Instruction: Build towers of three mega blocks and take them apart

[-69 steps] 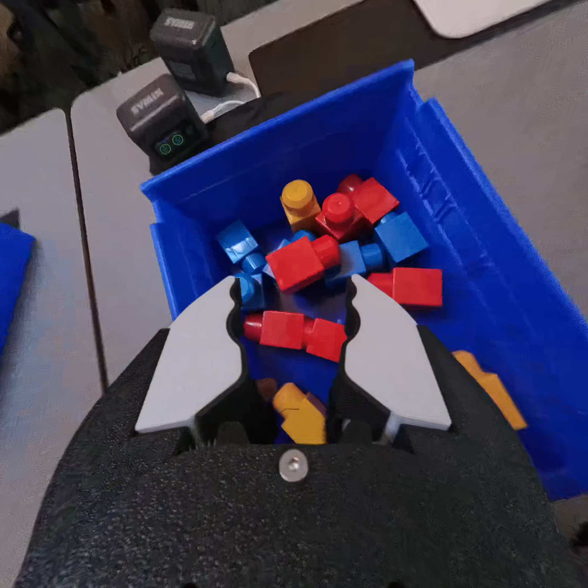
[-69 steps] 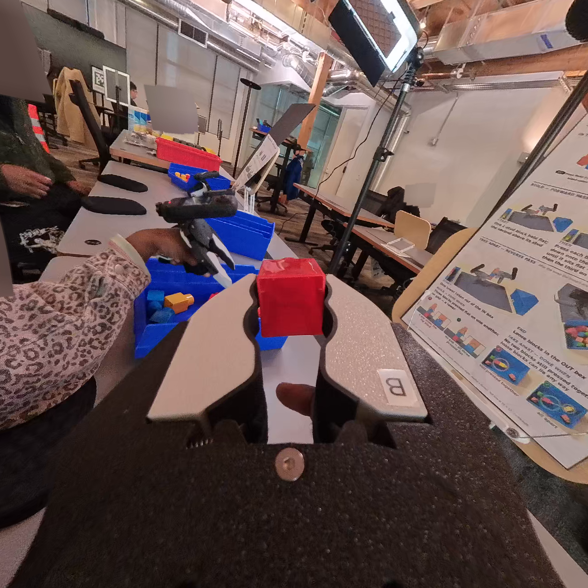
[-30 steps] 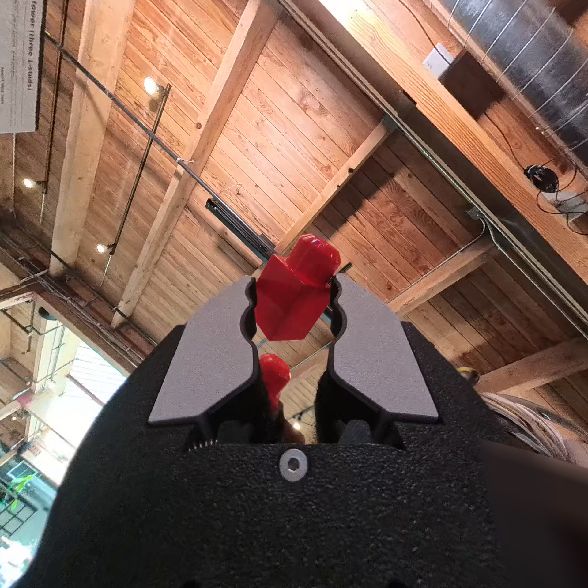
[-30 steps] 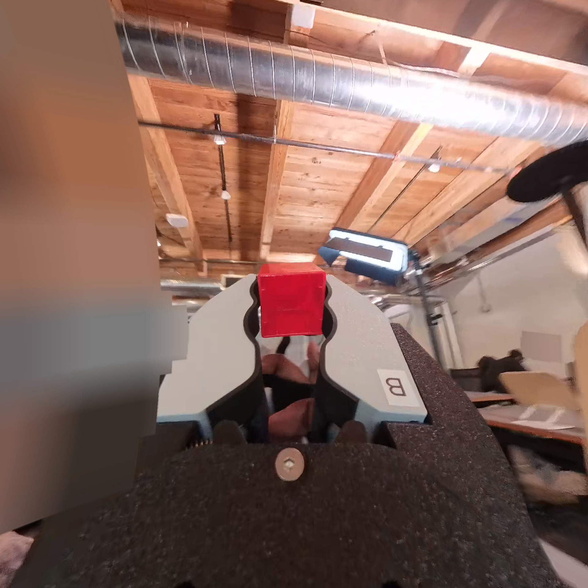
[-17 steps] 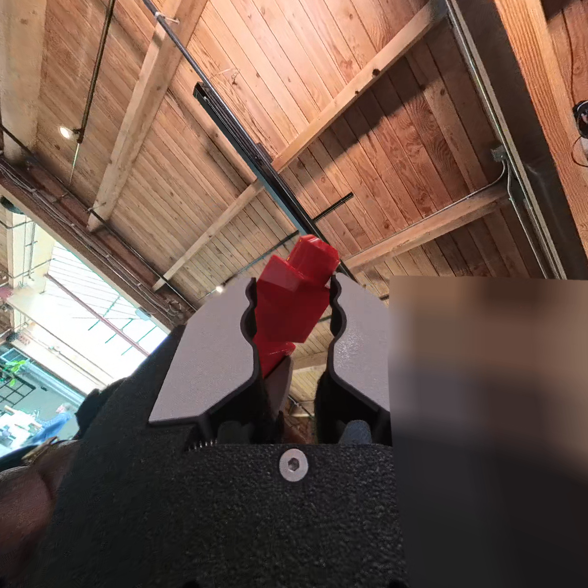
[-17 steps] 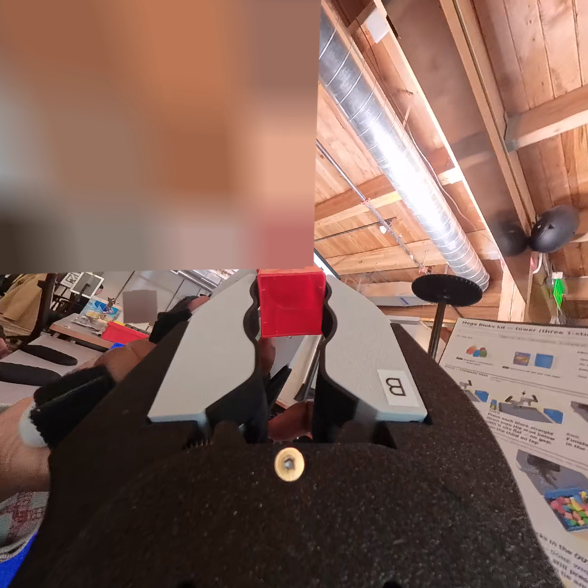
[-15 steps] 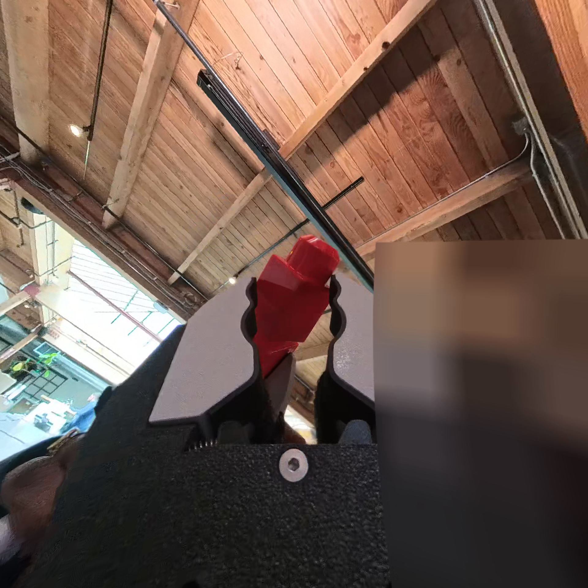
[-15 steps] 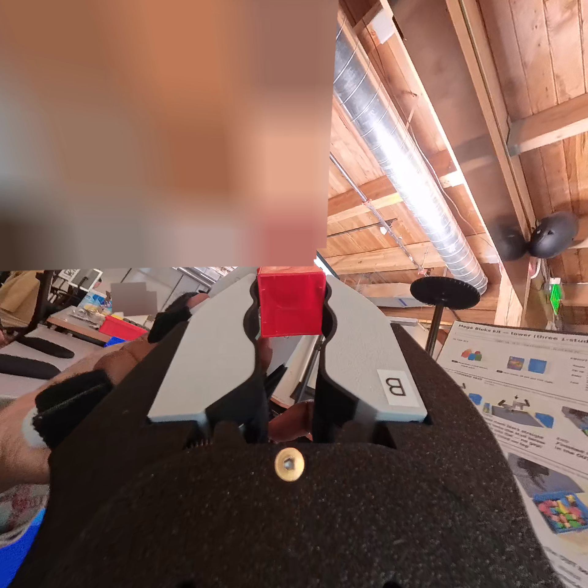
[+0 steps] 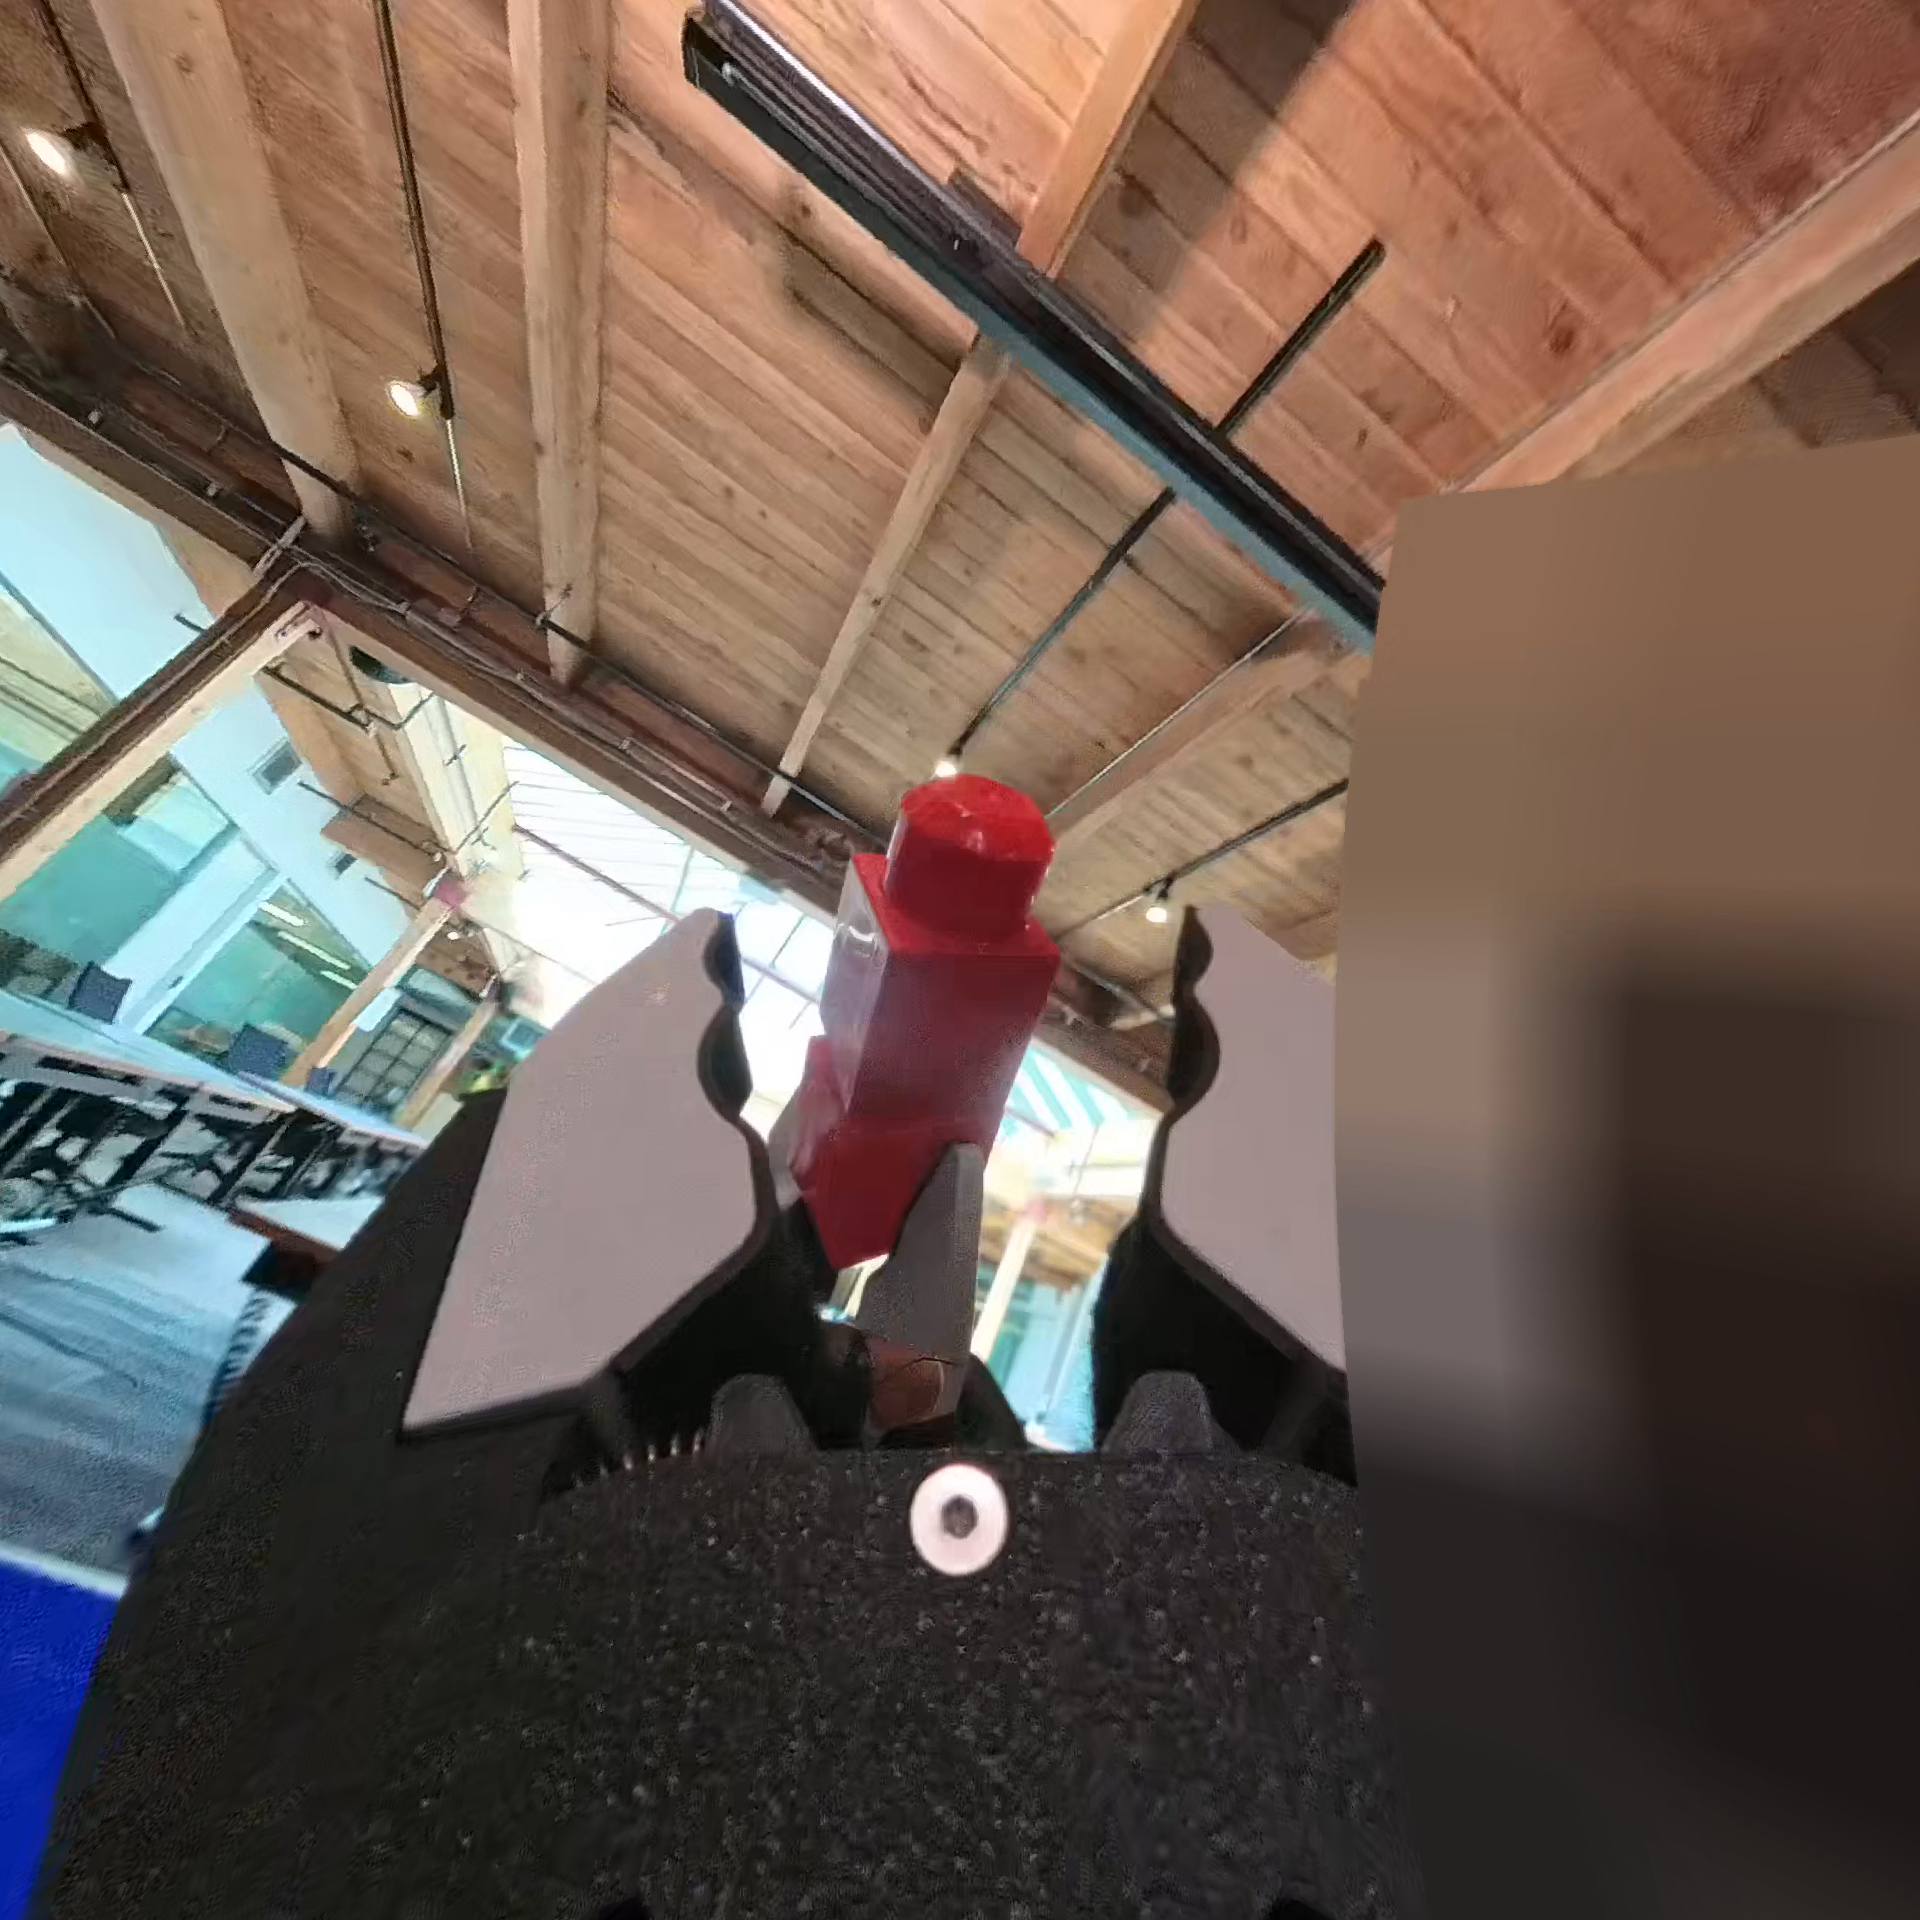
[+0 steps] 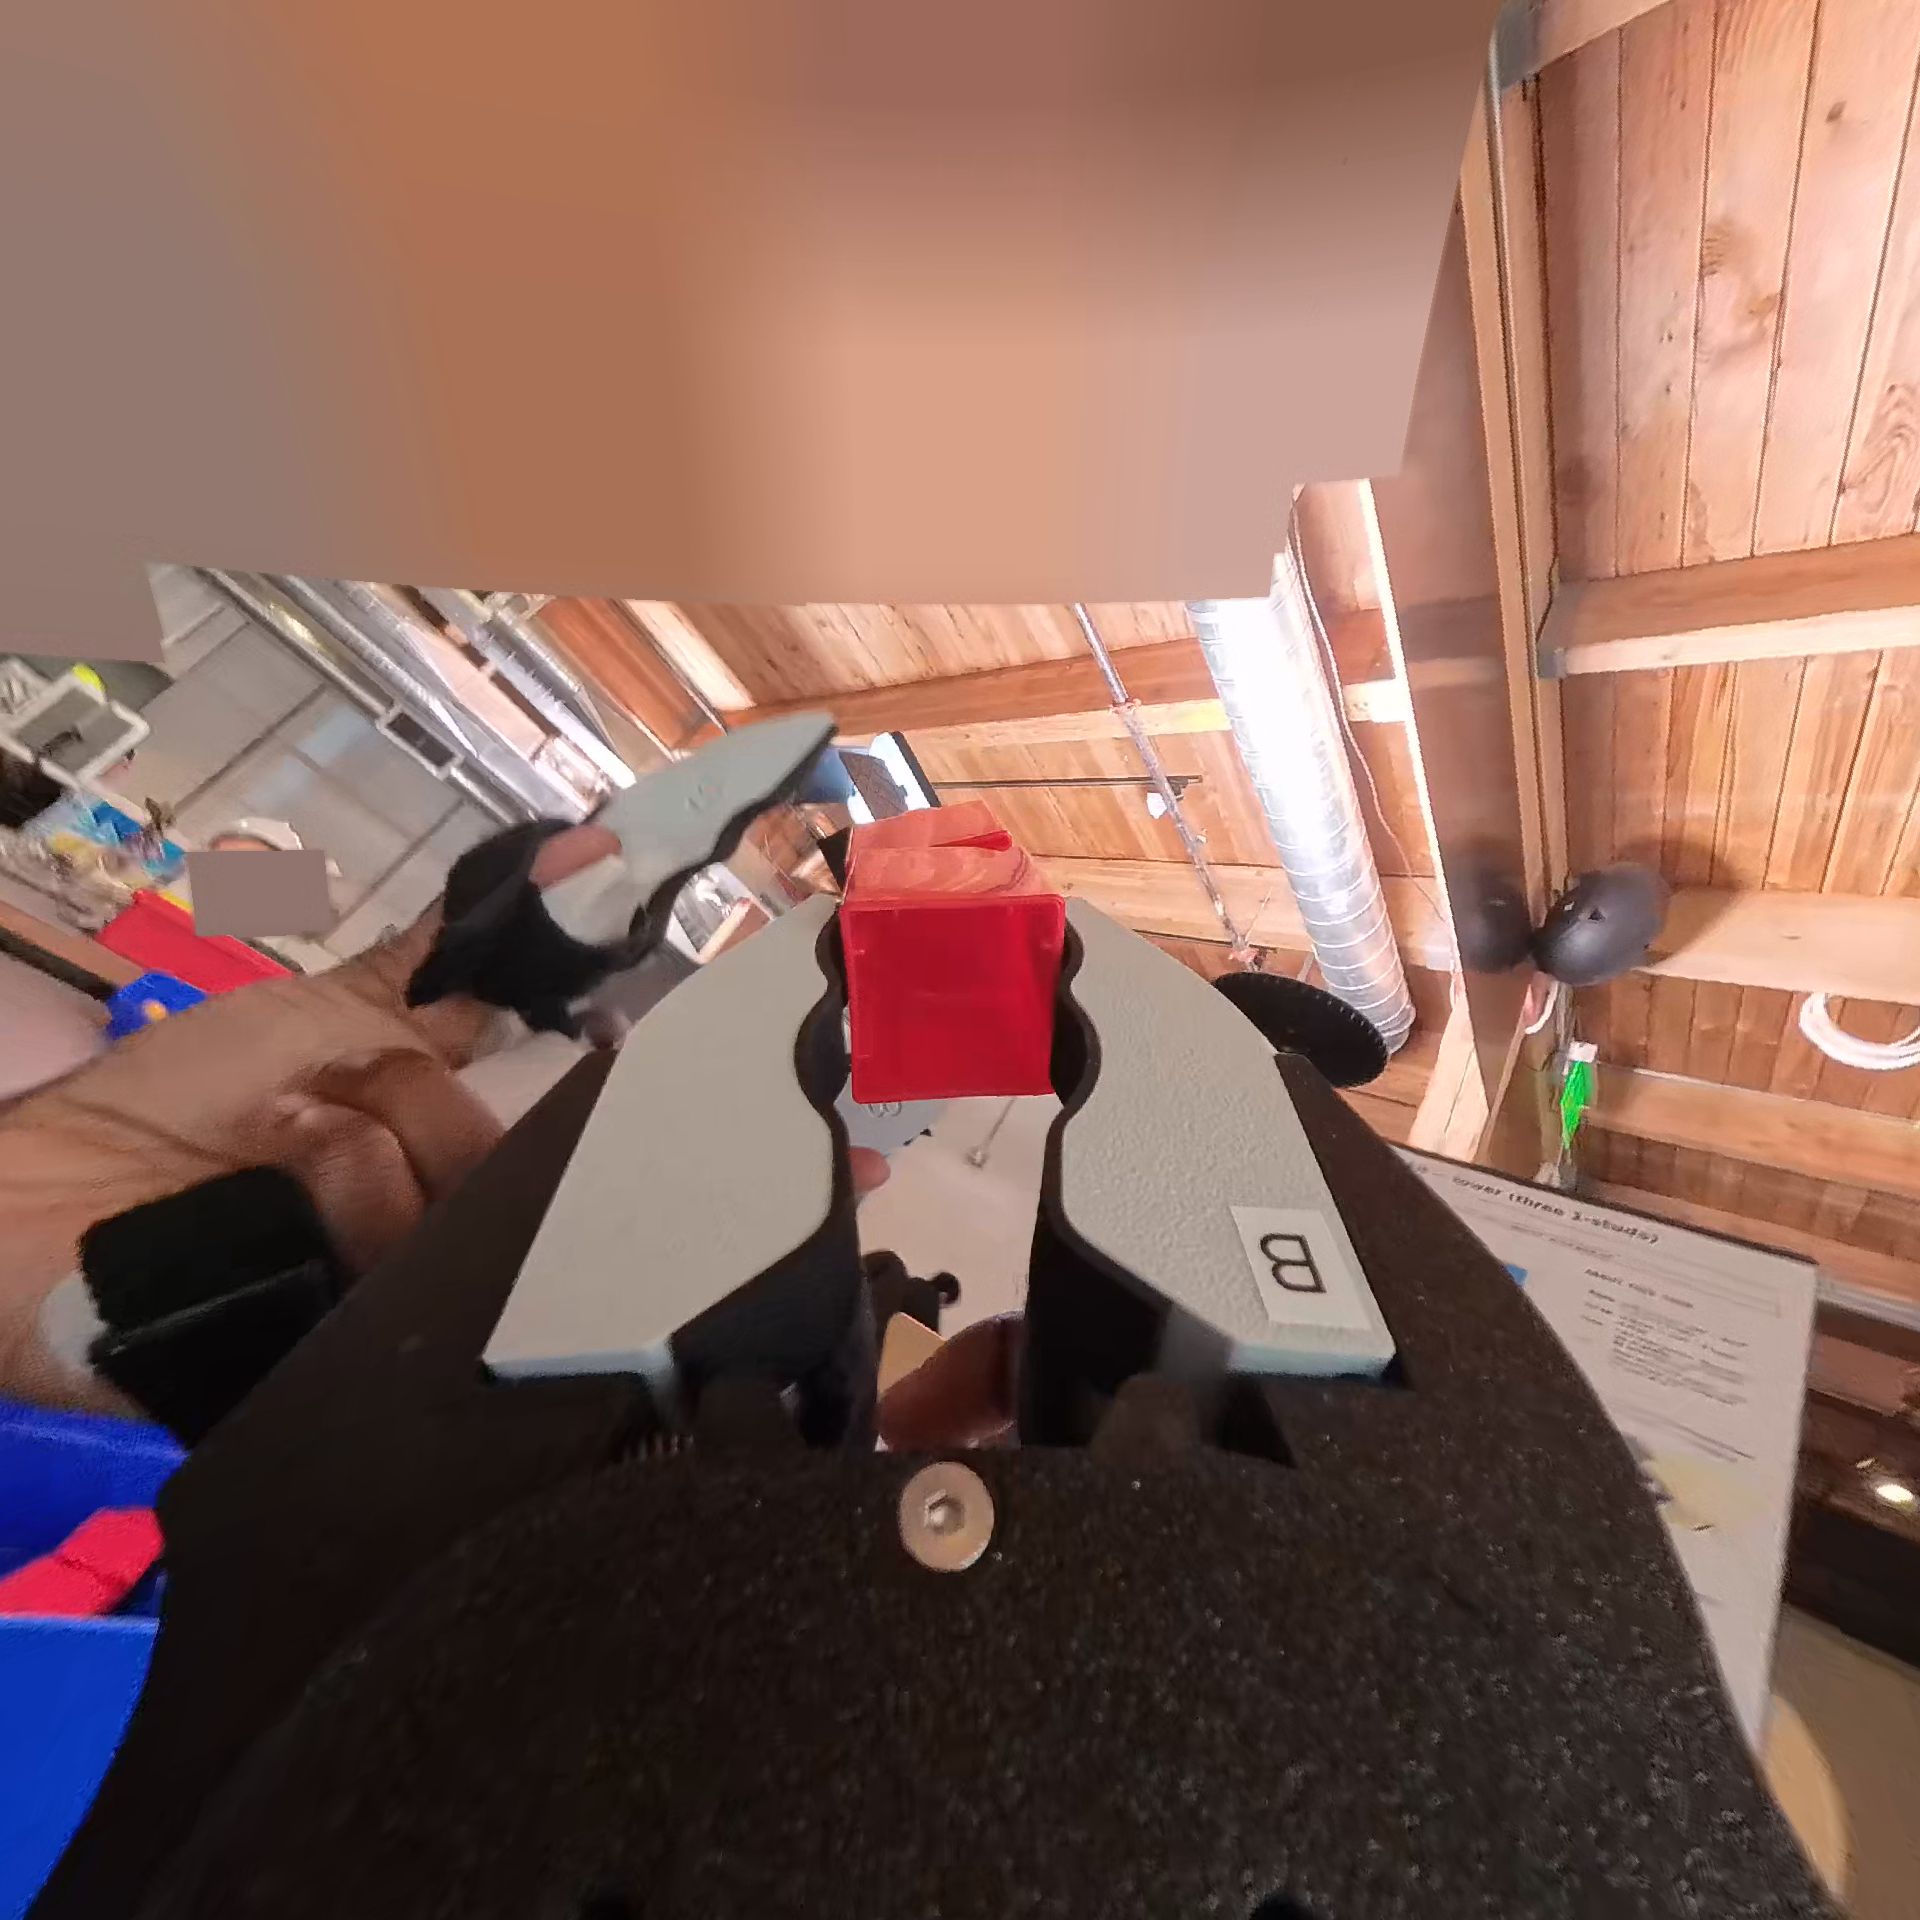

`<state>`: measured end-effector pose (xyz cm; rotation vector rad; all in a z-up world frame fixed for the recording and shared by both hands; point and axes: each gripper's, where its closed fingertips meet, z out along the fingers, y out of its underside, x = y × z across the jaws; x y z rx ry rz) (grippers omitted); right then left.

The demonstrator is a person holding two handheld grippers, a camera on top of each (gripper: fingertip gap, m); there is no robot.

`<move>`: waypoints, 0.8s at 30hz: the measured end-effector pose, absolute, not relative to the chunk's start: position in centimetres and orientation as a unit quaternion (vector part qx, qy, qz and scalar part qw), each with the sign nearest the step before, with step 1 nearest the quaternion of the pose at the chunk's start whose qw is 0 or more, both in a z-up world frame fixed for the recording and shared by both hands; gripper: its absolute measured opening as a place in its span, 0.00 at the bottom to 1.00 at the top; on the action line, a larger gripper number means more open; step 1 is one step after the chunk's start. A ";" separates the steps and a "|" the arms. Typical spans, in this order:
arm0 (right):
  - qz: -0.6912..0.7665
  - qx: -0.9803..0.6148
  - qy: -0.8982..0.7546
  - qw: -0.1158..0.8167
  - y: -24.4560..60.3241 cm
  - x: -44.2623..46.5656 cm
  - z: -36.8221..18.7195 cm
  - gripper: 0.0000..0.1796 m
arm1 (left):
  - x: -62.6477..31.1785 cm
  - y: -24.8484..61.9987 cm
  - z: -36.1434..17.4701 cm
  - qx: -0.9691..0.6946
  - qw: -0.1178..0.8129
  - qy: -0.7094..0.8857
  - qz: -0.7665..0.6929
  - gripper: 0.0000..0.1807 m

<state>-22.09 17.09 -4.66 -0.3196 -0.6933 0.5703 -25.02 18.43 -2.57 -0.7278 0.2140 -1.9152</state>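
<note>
Two red mega blocks are joined into a short stack. In the left wrist view the upper block (image 9: 945, 997) shows its stud, and the lower block (image 9: 862, 1184) sits under it. My left gripper (image 9: 956, 925) is open, its fingers apart on both sides of the stack and not touching it. A grey finger (image 9: 935, 1257) of the right gripper grips the lower block. In the right wrist view my right gripper (image 10: 951, 914) is shut on the near red block (image 10: 951, 1008). The second block (image 10: 935, 862) shows just beyond it. One left-gripper finger (image 10: 707, 810) stands open at its upper left.
Both grippers are raised in the air, facing a wooden ceiling. A hand (image 10: 260, 1081) holds the left gripper. A blue bin (image 10: 62, 1475) with a red block (image 10: 83, 1569) is at the lower left. An instruction poster (image 10: 1621, 1382) stands at the right.
My left gripper has opened and let go of its red block, which now sits joined to the red block in my right gripper. Both views have tilted a little lower.
</note>
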 end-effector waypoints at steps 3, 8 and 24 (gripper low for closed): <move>0.174 -0.155 -0.387 0.892 17.2 -23.1 -5.5 0.20 | -25.0 18.3 -2.9 -0.362 0.578 0.165 -0.712 0.42; 0.076 -0.140 -0.437 0.885 16.5 -24.0 -6.1 0.20 | -25.5 19.0 -3.9 -0.437 0.601 0.199 -0.639 0.23; 0.013 -0.114 -0.456 0.883 16.4 -24.3 -6.6 0.20 | -25.1 19.2 -4.4 -0.440 0.580 0.195 -0.657 0.22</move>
